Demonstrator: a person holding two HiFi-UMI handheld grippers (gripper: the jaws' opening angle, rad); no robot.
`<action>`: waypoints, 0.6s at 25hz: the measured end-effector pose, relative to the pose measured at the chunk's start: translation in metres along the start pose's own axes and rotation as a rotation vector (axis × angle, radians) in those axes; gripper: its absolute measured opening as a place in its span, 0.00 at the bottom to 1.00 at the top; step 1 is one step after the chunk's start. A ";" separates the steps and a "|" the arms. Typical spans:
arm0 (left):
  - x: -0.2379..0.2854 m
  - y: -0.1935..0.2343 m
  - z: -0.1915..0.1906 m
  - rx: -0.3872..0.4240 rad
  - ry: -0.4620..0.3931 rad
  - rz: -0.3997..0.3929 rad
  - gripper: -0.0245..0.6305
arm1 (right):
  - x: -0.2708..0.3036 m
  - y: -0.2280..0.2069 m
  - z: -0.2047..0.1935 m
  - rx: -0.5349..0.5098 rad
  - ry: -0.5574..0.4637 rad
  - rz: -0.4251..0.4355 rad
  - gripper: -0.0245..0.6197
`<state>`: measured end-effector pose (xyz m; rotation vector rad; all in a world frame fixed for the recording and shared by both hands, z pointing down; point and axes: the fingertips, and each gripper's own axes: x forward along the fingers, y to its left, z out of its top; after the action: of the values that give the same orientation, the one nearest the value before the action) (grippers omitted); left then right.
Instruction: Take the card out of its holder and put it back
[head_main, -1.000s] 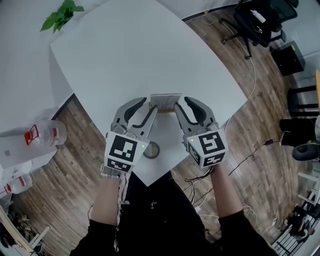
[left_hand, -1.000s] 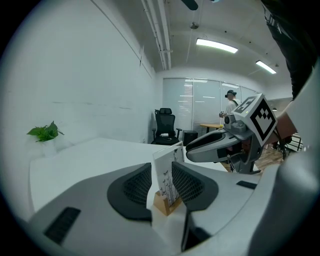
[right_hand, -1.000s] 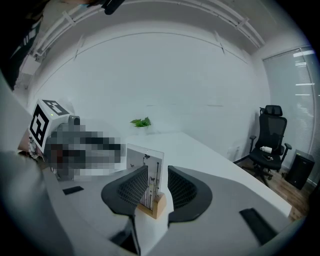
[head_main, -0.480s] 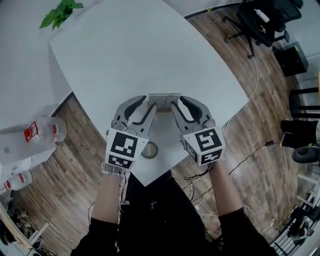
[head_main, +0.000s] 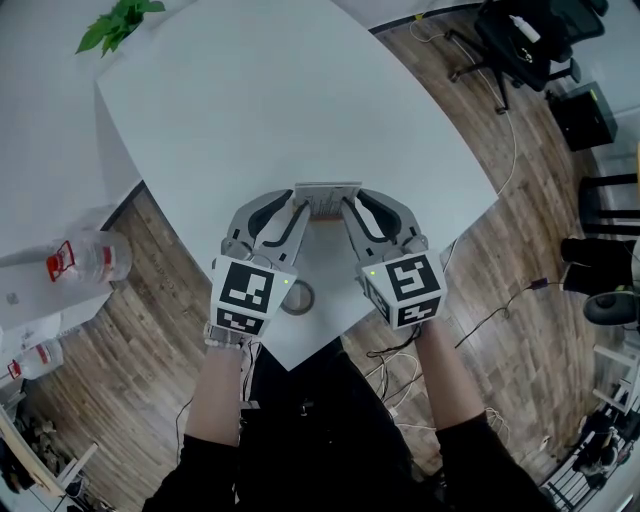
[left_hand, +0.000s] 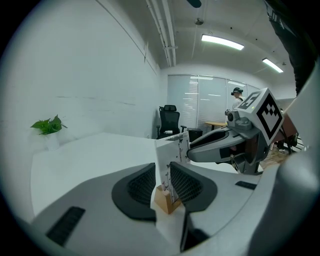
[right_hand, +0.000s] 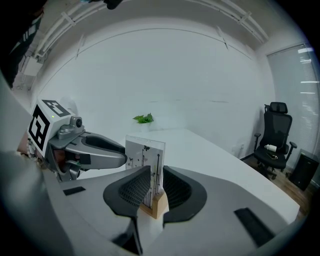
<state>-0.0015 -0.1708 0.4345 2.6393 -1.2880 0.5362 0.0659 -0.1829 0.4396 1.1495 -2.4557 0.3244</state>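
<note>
A white card (head_main: 327, 198) with black line drawings stands upright in a small wooden holder (head_main: 330, 218) near the table's front corner. My left gripper (head_main: 300, 205) reaches around the card's left end. In the left gripper view the card (left_hand: 172, 150) and the holder (left_hand: 162, 200) sit between the ribbed pads. The left jaws have just been closing with the card between them, and they do not clearly press on it. My right gripper (head_main: 352, 203) flanks the right end. There the card (right_hand: 145, 155) rises between its pads above the holder (right_hand: 156, 205).
A tape roll (head_main: 300, 300) lies on the white table (head_main: 270, 110) between my wrists, close to the front edge. A potted plant (head_main: 118, 28) stands at the far left corner. Plastic bottles (head_main: 90, 262) sit on a side surface at left, and an office chair (head_main: 520, 40) stands at the far right.
My right gripper has moved left and forward, so its tips now sit around the card's right end. The left gripper has edged up to the left end. The card stays in its holder.
</note>
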 end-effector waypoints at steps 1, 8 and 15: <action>0.000 0.000 0.000 0.000 0.000 0.005 0.19 | 0.000 0.000 0.000 0.000 0.000 -0.002 0.20; 0.003 0.001 0.001 -0.003 -0.004 0.023 0.12 | -0.001 -0.003 0.000 0.013 -0.003 -0.008 0.19; 0.002 0.001 0.001 -0.010 0.002 0.015 0.11 | -0.003 -0.002 -0.002 0.032 -0.003 -0.007 0.18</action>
<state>-0.0007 -0.1734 0.4349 2.6224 -1.3075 0.5334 0.0697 -0.1820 0.4398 1.1720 -2.4565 0.3616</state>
